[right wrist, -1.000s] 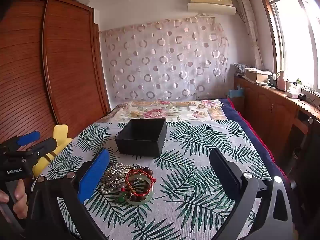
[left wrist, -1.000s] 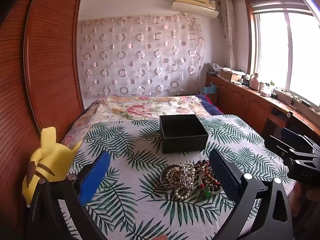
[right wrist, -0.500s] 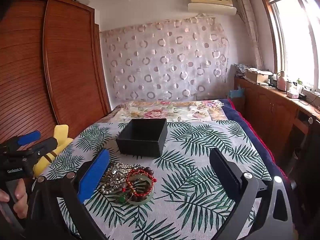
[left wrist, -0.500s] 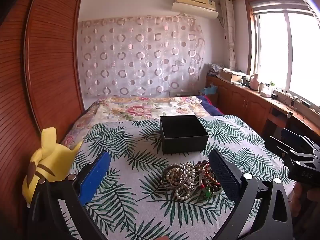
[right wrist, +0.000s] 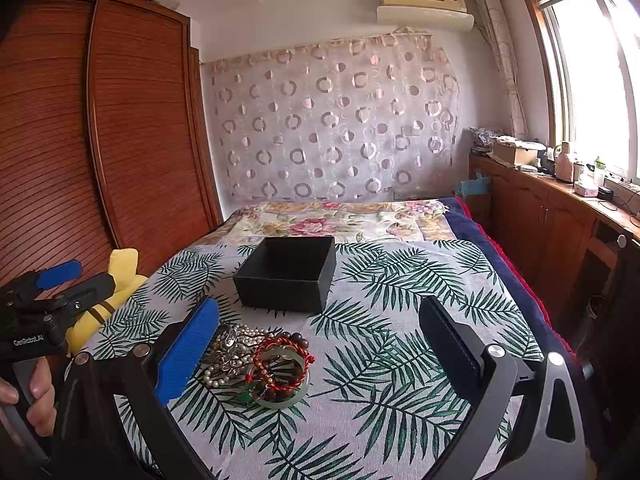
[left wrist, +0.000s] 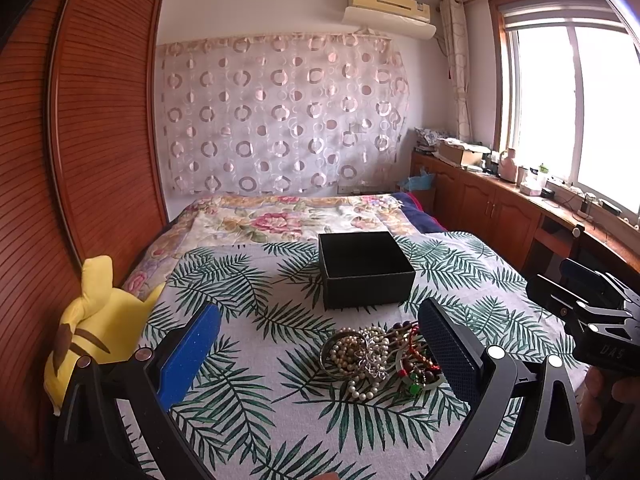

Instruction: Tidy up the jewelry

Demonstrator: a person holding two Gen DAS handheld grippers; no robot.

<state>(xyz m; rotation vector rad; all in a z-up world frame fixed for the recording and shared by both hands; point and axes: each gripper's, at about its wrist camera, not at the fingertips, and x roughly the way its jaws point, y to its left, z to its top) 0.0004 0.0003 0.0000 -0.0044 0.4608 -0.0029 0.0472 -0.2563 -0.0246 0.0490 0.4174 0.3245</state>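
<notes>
Hovering unchanged with jaws apart, the left gripper (left wrist: 316, 344) and right gripper (right wrist: 316, 344) are facing the untouched jewelry pile (left wrist: 380, 356) before the empty black box (left wrist: 364, 268); sorting hasn't begun.

Bedspread (left wrist: 248, 360): woven cloth, matt, palm-leaf print. Box (left wrist: 366, 270): black, matt, card-like. Jewelry pile (right wrist: 260, 360): glossy pearl-like beads, red cord, a smooth pale green bangle (right wrist: 298, 390). Wardrobe (right wrist: 100, 160): ribbed wood, satin sheen. Plush toy (left wrist: 92, 332): soft yellow fabric. Curtain (left wrist: 280, 112): sheer cloth.
</notes>
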